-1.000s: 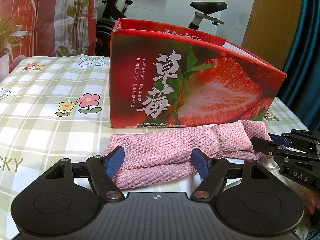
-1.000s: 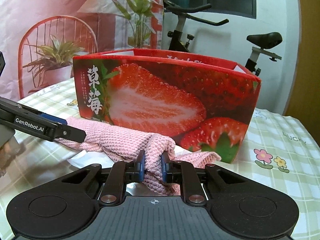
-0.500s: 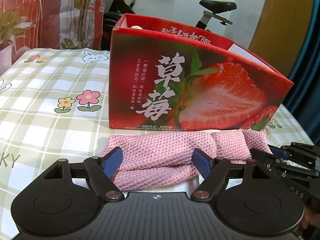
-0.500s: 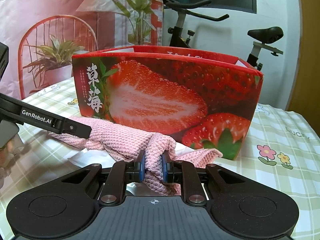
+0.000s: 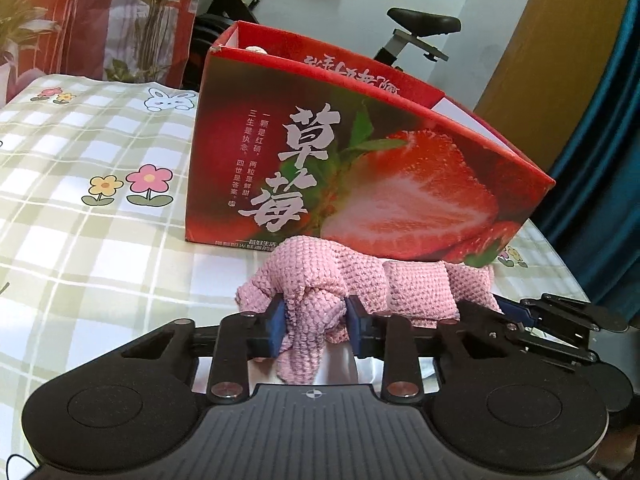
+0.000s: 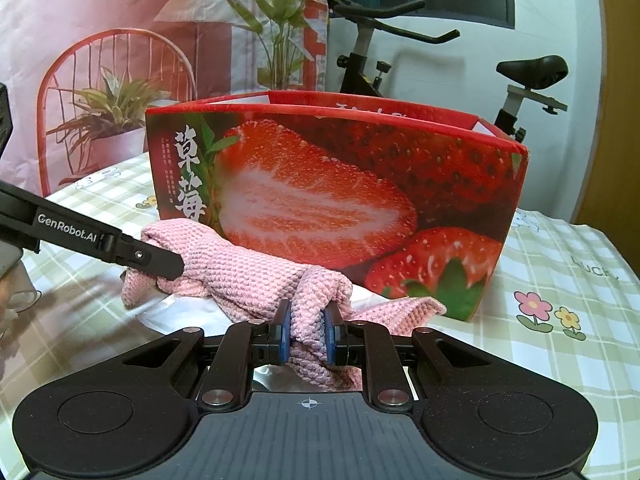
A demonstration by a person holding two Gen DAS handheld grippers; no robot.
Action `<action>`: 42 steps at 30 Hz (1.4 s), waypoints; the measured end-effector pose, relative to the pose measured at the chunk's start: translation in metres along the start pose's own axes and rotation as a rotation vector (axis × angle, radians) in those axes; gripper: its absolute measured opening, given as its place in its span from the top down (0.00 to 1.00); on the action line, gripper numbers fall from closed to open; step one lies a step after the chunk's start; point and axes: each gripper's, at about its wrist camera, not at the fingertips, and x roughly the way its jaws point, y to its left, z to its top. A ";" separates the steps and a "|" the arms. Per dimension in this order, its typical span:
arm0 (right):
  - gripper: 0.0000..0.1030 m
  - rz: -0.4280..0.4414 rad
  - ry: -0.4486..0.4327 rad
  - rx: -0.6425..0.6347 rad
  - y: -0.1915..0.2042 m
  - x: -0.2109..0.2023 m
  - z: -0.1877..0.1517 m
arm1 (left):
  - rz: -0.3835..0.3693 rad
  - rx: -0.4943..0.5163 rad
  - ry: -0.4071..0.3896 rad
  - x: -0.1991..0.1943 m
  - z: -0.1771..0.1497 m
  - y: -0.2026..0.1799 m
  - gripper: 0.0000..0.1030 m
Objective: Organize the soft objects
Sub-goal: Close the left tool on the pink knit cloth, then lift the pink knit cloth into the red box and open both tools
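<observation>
A pink knitted cloth lies bunched in front of a red strawberry-print box. My left gripper is shut on the cloth's left end, which bulges up between the blue pads. My right gripper is shut on the cloth's right end. The left gripper's finger shows in the right wrist view, pressed into the cloth. The right gripper's fingers show at the right of the left wrist view. The box is open at the top; something pale peeks above its far rim.
The table has a green-checked cloth with flower prints. An exercise bike stands behind the box. A printed backdrop with a chair and plants is at the back left. The table's right edge is close, by a blue curtain.
My left gripper has closed from wide open onto the cloth's left end, bunching it up. The right gripper stays shut on the other end.
</observation>
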 end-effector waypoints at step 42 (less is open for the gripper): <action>0.87 -0.050 0.000 0.195 -0.082 0.060 0.169 | 0.041 0.127 -0.012 0.021 0.166 -0.025 0.75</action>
